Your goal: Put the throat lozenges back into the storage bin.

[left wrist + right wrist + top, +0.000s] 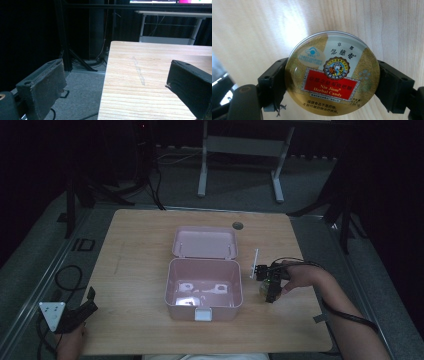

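A round gold candy tin (332, 73) with a red label sits between the jaws of my right gripper (332, 85), which press against its two sides over the wooden table. From above, the right gripper (270, 285) points down just to the right of an open pink box (204, 287), and the tin (263, 287) barely shows beneath it. The box lid (205, 242) lies folded back, away from me. My left gripper (82, 312) rests at the table's front left corner, jaws wide apart with nothing between its fingers (42, 87).
The wooden table (140, 250) has a round cable hole (237, 225) near its far edge. A small white upright piece (255, 263) stands just right of the box. Dark stands and a white desk frame (240, 150) lie beyond the table.
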Tool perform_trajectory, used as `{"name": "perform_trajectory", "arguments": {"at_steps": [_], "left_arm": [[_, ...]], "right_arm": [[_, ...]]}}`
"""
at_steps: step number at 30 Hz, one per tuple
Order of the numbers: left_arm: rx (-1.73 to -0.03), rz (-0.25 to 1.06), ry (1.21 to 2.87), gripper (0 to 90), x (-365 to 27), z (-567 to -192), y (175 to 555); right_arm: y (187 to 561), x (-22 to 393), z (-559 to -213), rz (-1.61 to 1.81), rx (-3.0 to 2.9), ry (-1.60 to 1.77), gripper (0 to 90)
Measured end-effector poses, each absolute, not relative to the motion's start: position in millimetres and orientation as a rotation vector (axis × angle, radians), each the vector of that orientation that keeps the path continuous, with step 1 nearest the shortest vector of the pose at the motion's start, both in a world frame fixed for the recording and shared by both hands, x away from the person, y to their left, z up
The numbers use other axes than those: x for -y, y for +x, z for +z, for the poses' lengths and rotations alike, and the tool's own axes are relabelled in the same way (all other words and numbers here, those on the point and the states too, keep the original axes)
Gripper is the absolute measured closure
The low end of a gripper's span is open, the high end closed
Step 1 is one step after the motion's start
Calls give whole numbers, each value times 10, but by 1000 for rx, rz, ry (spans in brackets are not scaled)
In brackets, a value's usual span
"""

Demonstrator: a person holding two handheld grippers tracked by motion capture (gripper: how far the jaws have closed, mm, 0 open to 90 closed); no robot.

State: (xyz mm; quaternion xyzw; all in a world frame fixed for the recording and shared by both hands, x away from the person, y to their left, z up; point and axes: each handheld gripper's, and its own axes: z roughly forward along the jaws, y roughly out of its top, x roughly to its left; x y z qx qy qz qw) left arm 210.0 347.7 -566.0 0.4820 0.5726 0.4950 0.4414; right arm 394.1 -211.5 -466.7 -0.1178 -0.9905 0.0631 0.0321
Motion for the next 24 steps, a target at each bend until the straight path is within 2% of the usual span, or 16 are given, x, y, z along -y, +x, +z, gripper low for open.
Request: {"name": "perform_trajectory", "arguments": {"at_steps": [17,24], "left_arm": [[-1422,1226,1195,25,-3480,-5659,2100],[-1423,1226,1191,25,-3479,-5659,2100]], "right_arm": [[3722,1973,-3978,143,3063,-325,200],[3709,1730,-3707,101,3105,-269,200]]}}
